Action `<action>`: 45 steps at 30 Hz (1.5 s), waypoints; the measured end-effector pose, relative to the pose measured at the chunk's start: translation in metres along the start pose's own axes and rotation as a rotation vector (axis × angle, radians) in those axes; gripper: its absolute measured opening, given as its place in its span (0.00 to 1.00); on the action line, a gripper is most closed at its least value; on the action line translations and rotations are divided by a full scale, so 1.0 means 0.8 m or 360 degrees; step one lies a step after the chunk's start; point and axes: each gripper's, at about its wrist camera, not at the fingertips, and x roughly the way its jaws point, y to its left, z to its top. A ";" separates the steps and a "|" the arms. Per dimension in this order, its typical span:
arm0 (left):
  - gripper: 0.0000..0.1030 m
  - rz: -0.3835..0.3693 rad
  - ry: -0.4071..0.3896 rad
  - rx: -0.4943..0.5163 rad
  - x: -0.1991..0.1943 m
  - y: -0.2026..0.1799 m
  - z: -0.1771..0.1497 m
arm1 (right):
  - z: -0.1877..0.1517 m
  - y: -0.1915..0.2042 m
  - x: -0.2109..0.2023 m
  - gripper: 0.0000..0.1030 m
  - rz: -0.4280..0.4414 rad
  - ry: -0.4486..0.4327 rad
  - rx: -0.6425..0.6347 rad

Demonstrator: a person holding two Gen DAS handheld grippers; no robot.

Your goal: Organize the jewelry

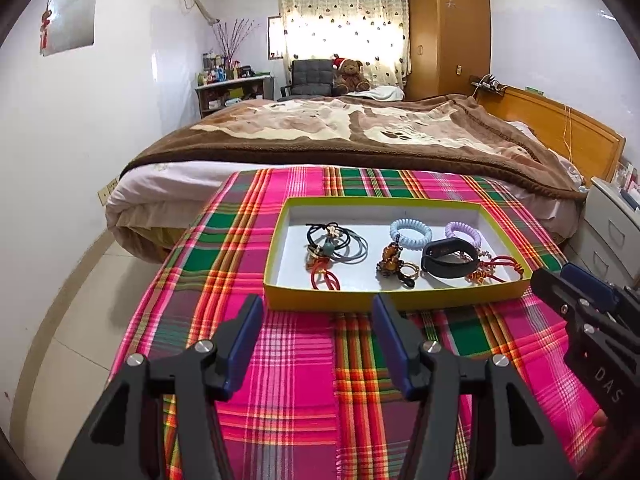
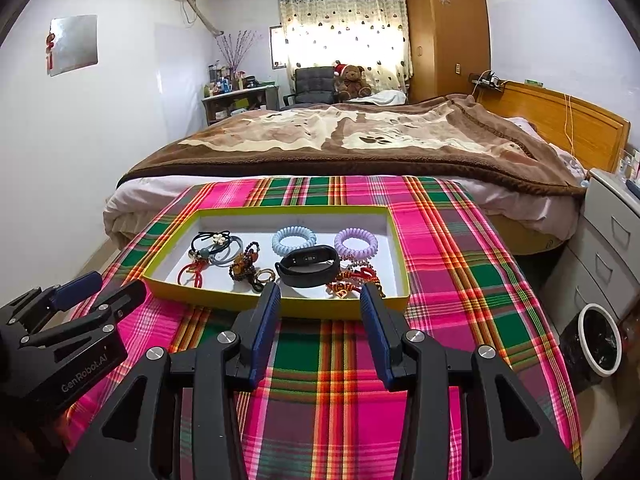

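Pink, green and orange plaid cloth [image 1: 288,364] is covering the tabletop, and a shallow yellow-rimmed cardboard tray [image 1: 280,236] with a white floor is sitting on it, holding all the jewelry. The tray's near wall is hiding the lower edges of the pieces closest to it. Inside, a tangle of black and grey hair ties [image 1: 340,242] is lying at the left, a pale blue coil band [image 1: 411,232] and a lilac coil band [image 2: 356,243] are lying toward the back, and a black smart wristband [image 2: 308,266] is resting in front of them. Red knotted cord pieces [image 2: 352,280] beside the wristband are overlapping and hard to separate, as is the amber bead cluster [image 1: 392,260].

Left tool [image 1: 318,312] is hovering over the cloth just short of the tray, pointing downward, its blue-padded fingers spread with nothing between them. Right tool [image 2: 318,300] is hanging likewise at the tray's near rim, fingers spread and empty. Each tool is showing only partly at the edge of the other's view.
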 end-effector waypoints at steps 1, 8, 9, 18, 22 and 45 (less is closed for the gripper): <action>0.57 0.0002 0.0002 -0.0002 0.000 0.001 -0.001 | 0.000 0.000 -0.001 0.41 0.0000 -0.0001 0.0001; 0.57 -0.0047 -0.0012 -0.0020 -0.002 0.001 -0.001 | -0.001 0.000 -0.002 0.41 0.0002 0.0000 -0.0005; 0.57 -0.0055 -0.0017 -0.0020 -0.004 0.000 -0.001 | -0.001 0.000 -0.002 0.41 0.0001 0.0000 -0.0009; 0.57 -0.0047 -0.0036 -0.0005 -0.007 -0.003 0.000 | 0.000 0.005 -0.006 0.41 0.0001 -0.0004 -0.0017; 0.57 -0.0045 -0.0034 -0.0005 -0.007 -0.002 0.000 | 0.000 0.005 -0.007 0.41 0.0002 -0.0006 -0.0020; 0.57 -0.0041 -0.0022 0.0007 -0.008 -0.005 -0.002 | 0.001 0.008 -0.009 0.41 0.0009 -0.0008 -0.0022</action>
